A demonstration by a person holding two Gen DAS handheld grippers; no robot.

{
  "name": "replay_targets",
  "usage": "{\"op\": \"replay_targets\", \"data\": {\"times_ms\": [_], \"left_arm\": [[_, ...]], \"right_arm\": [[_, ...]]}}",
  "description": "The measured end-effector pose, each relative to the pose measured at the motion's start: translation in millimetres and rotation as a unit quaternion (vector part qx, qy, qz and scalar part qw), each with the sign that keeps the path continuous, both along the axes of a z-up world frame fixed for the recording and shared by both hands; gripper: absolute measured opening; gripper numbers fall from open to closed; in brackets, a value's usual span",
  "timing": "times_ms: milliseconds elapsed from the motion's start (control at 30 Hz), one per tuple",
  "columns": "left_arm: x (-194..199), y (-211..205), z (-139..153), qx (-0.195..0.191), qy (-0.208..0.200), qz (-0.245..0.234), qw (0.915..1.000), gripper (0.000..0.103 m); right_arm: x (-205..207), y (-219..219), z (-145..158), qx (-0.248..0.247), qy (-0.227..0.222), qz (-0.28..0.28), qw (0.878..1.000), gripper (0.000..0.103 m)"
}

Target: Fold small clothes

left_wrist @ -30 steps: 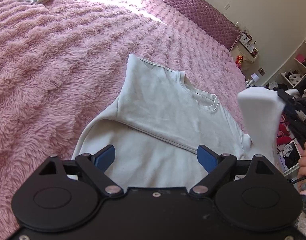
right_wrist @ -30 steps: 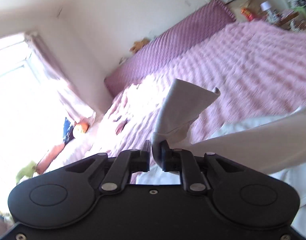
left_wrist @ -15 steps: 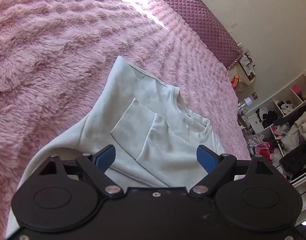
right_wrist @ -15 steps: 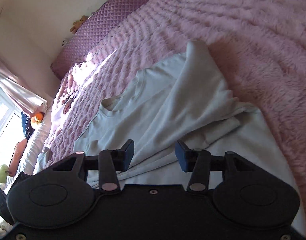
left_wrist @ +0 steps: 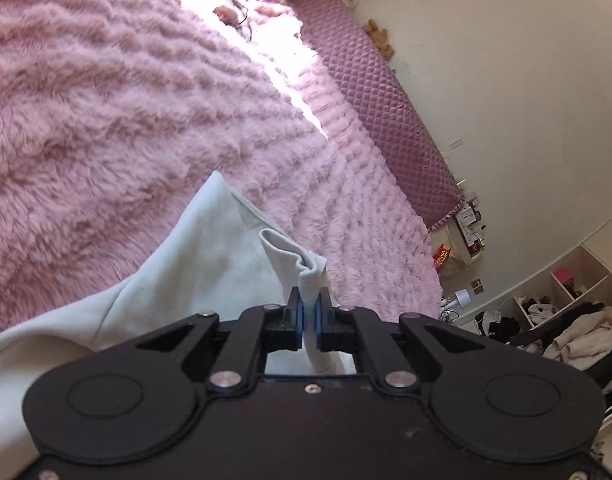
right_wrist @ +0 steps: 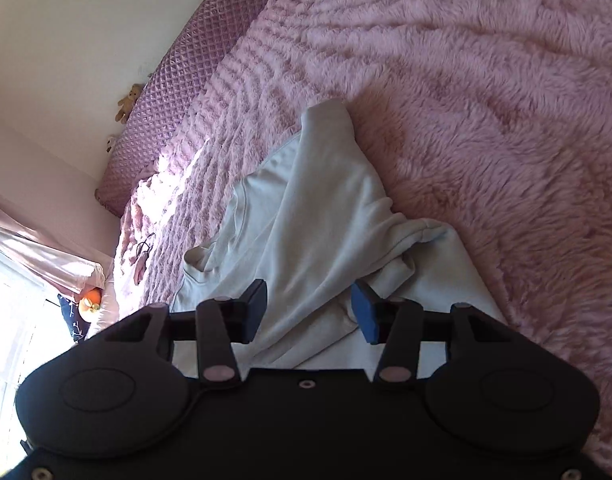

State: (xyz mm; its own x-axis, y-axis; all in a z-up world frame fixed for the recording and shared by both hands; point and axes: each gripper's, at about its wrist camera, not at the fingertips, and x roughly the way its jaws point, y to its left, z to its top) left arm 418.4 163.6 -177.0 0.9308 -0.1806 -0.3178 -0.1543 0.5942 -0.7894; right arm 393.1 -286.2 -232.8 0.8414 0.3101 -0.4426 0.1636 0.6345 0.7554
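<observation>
A bed (left_wrist: 106, 92) covered by a shaggy pink blanket (right_wrist: 486, 92) fills most of both views, with a quilted purple headboard (left_wrist: 386, 92) running along the cream wall beyond it. On the blanket lies a pale sweatshirt (right_wrist: 306, 208), its body spread flat, one sleeve folded across the chest and the round neckline (right_wrist: 198, 258) facing the headboard. The left hand-held gripper (left_wrist: 311, 316) has just snapped closed, and its blue pads are pressed together on a bunched fold of the sweatshirt's edge (left_wrist: 306, 264), which stands up above the jaws; which part of the garment this fold is, the close view does not make clear. The right hand-held gripper (right_wrist: 308, 310) hangs low over the folded sleeve with jaws spread partway, cloth below the gap but not pinched. A small teddy bear (right_wrist: 128, 102) sits atop the headboard.
</observation>
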Motion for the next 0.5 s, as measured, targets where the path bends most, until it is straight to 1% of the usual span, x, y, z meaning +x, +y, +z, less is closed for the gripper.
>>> {"op": "replay_targets", "data": {"times_ms": [33, 133, 200, 233, 267, 300, 333, 367, 400, 433, 467, 500], "left_arm": [[-4.2, 0.2, -1.1, 0.011, 0.004, -0.001, 0.9999, 0.003], [-4.7, 3.4, -25.3, 0.045, 0.067, -0.002, 0.9967, 0.003], [-1.5, 6.0, -45.0, 0.055, 0.097, -0.004, 0.9937, 0.003], [0.1, 6.1, -52.2, 0.059, 0.111, -0.003, 0.9921, 0.003], [1.9, 6.5, -60.3, 0.057, 0.121, -0.005, 0.9910, 0.004], [0.7, 8.2, -64.7, 0.053, 0.123, -0.003, 0.9910, 0.004], [-1.4, 8.8, -64.4, 0.048, 0.121, 0.001, 0.9915, 0.003], [-6.4, 8.8, -59.4, 0.041, 0.110, 0.005, 0.9931, 0.003], [-13.3, 8.6, -51.9, 0.040, 0.086, 0.006, 0.9955, 0.003], [-18.7, 8.6, -44.9, 0.047, 0.068, 0.005, 0.9966, 0.004], [-21.8, 7.1, -41.2, 0.054, 0.064, 0.002, 0.9965, 0.004], [-21.2, 5.0, -42.9, 0.060, 0.076, -0.007, 0.9953, 0.004]], "right_arm": [[1.1, 0.6, -2.7, 0.003, -0.003, -0.005, 1.000, 0.048], [8.1, -1.1, -13.6, 0.028, 0.019, -0.031, 0.999, 0.048], [10.5, -1.7, -18.5, 0.037, 0.024, -0.054, 0.998, 0.047], [11.2, -2.9, -20.2, 0.046, 0.030, -0.070, 0.996, 0.044], [12.2, -5.3, -22.4, 0.065, 0.026, -0.077, 0.995, 0.043], [12.1, -6.8, -23.3, 0.072, 0.023, -0.085, 0.994, 0.028], [12.3, -8.3, -22.7, 0.070, 0.029, -0.092, 0.993, 0.007], [10.9, -12.2, -20.0, 0.075, 0.034, -0.097, 0.992, 0.007], [5.5, -14.7, -16.7, 0.085, 0.021, -0.101, 0.991, 0.007], [0.0, -15.8, -12.2, 0.082, 0.011, -0.105, 0.991, 0.006], [-6.4, -16.3, -7.4, 0.059, 0.013, -0.115, 0.992, 0.006], [-9.3, -16.7, -8.0, 0.049, 0.019, -0.120, 0.991, 0.006]]}}
